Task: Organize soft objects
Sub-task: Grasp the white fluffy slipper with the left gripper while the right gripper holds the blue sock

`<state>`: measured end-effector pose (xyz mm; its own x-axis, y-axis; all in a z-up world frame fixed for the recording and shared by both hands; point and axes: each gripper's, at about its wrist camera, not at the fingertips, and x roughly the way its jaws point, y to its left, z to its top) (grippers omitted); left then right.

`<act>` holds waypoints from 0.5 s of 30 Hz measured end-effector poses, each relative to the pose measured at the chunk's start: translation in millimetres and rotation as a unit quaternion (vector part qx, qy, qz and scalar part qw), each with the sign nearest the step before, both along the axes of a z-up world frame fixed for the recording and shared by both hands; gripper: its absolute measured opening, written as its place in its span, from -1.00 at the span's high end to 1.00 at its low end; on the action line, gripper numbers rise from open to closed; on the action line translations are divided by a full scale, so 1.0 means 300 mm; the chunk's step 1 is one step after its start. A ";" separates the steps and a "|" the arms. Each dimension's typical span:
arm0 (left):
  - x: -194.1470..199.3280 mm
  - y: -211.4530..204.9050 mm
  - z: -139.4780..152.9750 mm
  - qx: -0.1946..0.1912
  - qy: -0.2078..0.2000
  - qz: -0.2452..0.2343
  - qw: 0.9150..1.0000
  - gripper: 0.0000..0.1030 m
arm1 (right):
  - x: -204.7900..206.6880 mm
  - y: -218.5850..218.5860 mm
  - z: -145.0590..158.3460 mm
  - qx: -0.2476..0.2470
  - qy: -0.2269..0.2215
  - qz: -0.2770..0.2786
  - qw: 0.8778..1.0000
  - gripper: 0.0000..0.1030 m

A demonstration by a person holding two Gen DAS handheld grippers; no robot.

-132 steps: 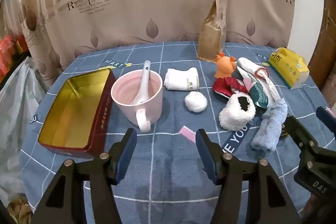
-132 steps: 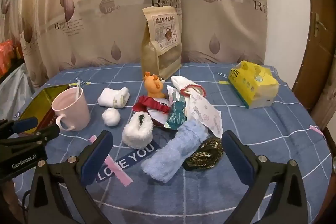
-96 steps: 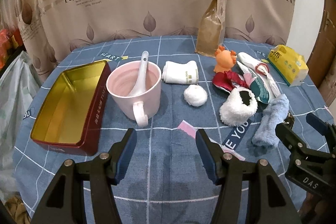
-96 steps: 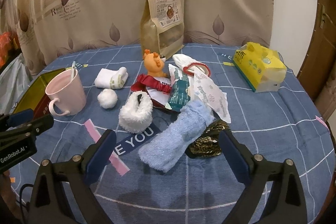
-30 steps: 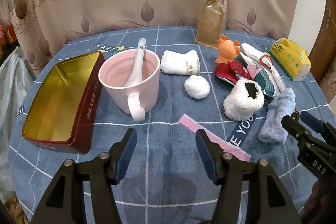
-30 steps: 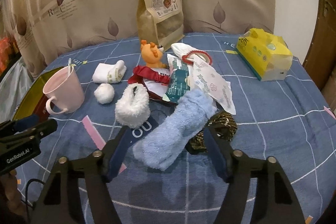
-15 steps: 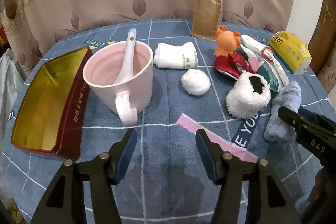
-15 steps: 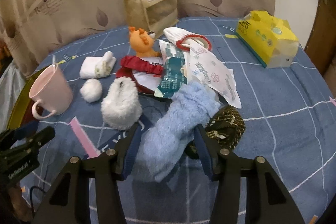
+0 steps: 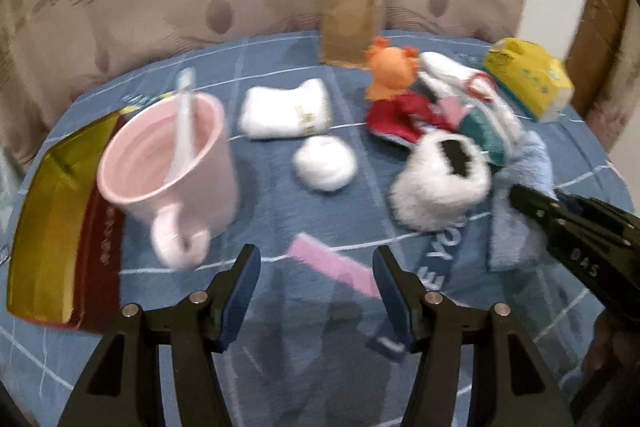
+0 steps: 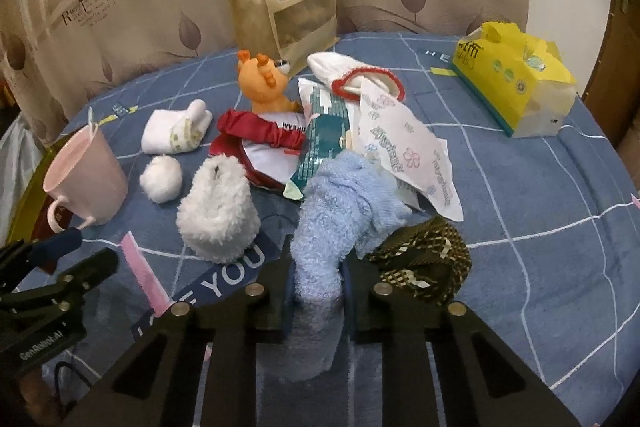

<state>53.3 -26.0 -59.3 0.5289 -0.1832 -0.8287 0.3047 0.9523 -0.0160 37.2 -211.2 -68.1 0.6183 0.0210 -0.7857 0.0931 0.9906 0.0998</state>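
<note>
My right gripper (image 10: 316, 283) is pinching the near end of the blue sock (image 10: 340, 203), which lies on the tabletop (image 10: 560, 211) at 6 o'clock of the pile; my left gripper (image 9: 314, 281) hangs spread and empty. I judge this the pick-up step. Next move: lift clear, then carry toward the tin box (image 9: 52, 227) at 9 o'clock.

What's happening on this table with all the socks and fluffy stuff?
A person is tidying soft things using two hand-held grippers. The right gripper has closed on one end of the fluffy blue sock, which still lies in the pile. The left gripper is open and empty, above the blue tablecloth near the pink mug and gold tin.
</note>
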 end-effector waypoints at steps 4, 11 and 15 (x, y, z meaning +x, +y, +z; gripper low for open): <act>0.002 -0.054 0.015 -0.013 0.004 -0.033 0.999 -0.16 | -0.024 -0.015 0.037 0.003 -0.014 -0.002 1.000 0.68; 0.038 -0.168 0.021 -0.020 0.013 -0.070 0.997 -0.19 | -0.073 -0.075 0.085 0.009 -0.037 -0.019 0.999 0.68; 0.062 -0.232 0.007 -0.030 0.037 -0.088 0.995 -0.19 | -0.081 -0.107 0.100 0.011 -0.049 -0.028 0.998 0.68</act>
<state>72.1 -95.5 -57.3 0.4217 -0.3188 -0.8488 0.4629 0.8807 -0.1008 12.9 -243.2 -38.1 0.6931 0.0004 -0.7208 0.1378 0.9815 0.1331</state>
